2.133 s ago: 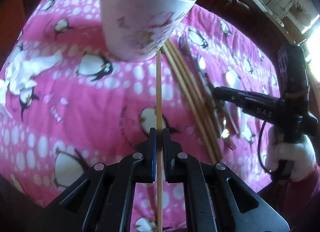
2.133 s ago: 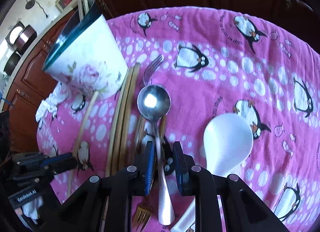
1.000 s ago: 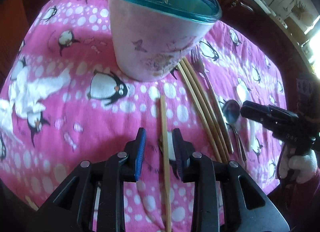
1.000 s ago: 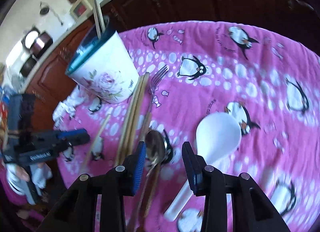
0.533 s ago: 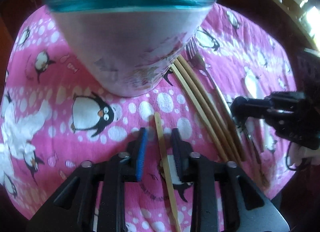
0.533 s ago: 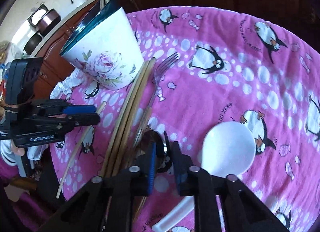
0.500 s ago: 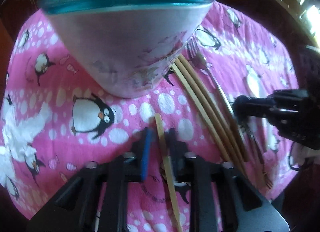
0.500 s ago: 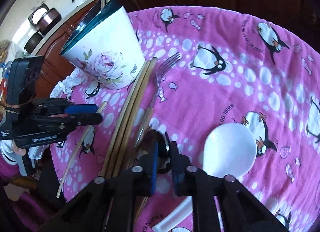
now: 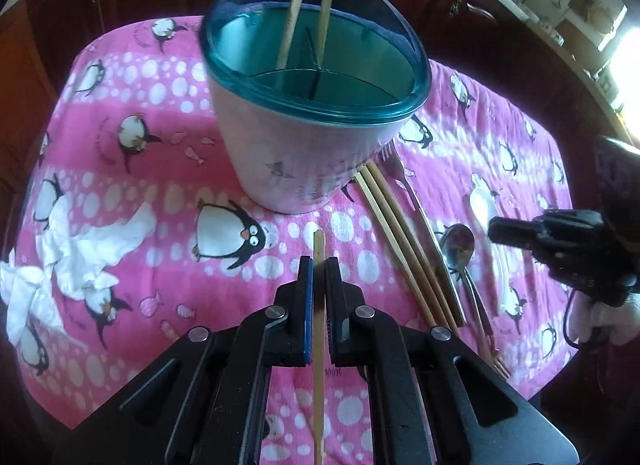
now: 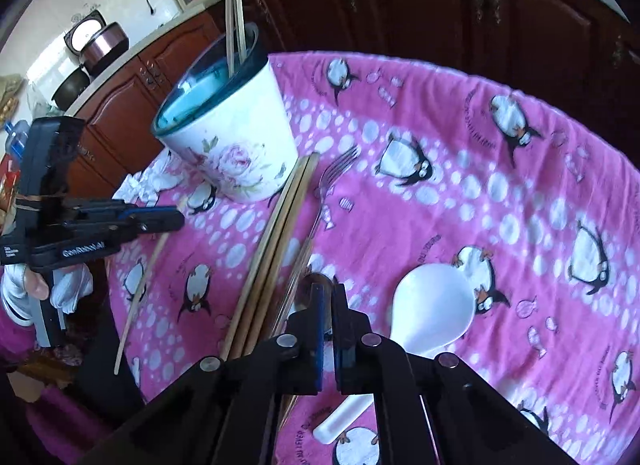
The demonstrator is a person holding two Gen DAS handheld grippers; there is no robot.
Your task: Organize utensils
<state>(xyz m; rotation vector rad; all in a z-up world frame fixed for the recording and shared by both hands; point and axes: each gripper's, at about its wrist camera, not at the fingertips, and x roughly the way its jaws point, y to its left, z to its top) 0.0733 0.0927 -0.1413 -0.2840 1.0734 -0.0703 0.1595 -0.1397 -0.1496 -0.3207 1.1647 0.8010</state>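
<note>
Utensils: loose on the pink penguin cloth (image 9: pixel 120 193); bound for the utensil holder (image 9: pixel 316 145), which already has two chopsticks (image 9: pixel 310 1) standing in a rear compartment.
Left gripper (image 9: pixel 319 285): jaws have just closed and now clamp a single chopstick (image 9: pixel 319 325) near its far end, presumably so it can be tipped upright into the holder.
Right gripper (image 10: pixel 327 317): jaws have just closed on the neck of the metal spoon (image 9: pixel 460 249), just behind the bowl.
Remaining on cloth: three chopsticks (image 10: pixel 276 241) bundled side by side, fork (image 10: pixel 324 201) just beside them, white ladle spoon (image 10: pixel 432 309) further right.
Surroundings: crumpled white tissue (image 9: pixel 68 257) left of the holder.
Obstruction: the standing chopsticks lean over the holder's opening; the bundle touches the holder's base.
</note>
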